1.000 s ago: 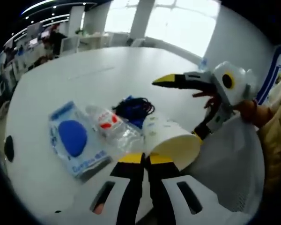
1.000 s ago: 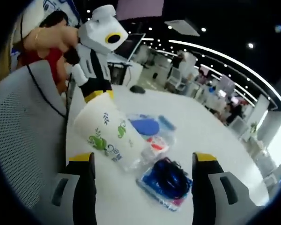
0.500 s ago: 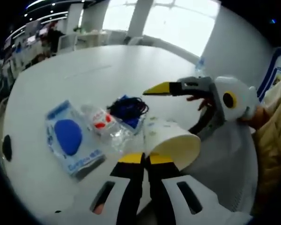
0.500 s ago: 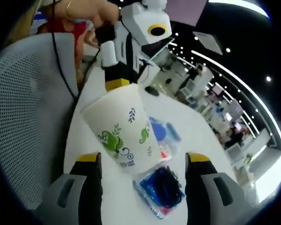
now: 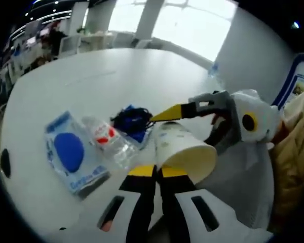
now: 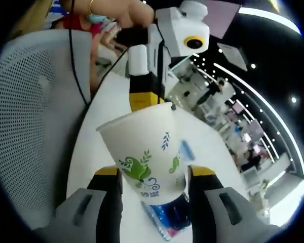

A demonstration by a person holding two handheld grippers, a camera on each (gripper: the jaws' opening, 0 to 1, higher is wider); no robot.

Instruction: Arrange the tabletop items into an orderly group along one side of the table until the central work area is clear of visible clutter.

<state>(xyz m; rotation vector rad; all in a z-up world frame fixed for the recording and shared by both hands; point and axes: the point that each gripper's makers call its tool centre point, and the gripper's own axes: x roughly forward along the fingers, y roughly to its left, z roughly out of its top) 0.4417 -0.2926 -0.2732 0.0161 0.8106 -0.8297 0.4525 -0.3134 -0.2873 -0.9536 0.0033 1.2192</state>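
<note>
The white table [image 5: 116, 71] stretches bare and open toward the far windows; its near edge runs under the left gripper [image 5: 157, 172], beside a white mesh chair [image 6: 25, 116] that sits close at that side. In the right gripper view the cup [image 6: 147, 152] hides most of the blue cable packet [image 6: 175, 215] behind it, and the pouches beyond are hard to make out. The cup lies tilted, mouth toward the table edge; the left gripper, jaws together, is clamped on its rim, held from above by a hand [image 6: 126, 12]. The right gripper [image 6: 152, 174] has its jaws apart on either side of the cup's lower body, close to the wall, contact unclear. In the left gripper view a blue-disc pouch [image 5: 71, 152], a clear packet with red marks [image 5: 109, 139] and the cable packet lie in a row just beside the cup.
</note>
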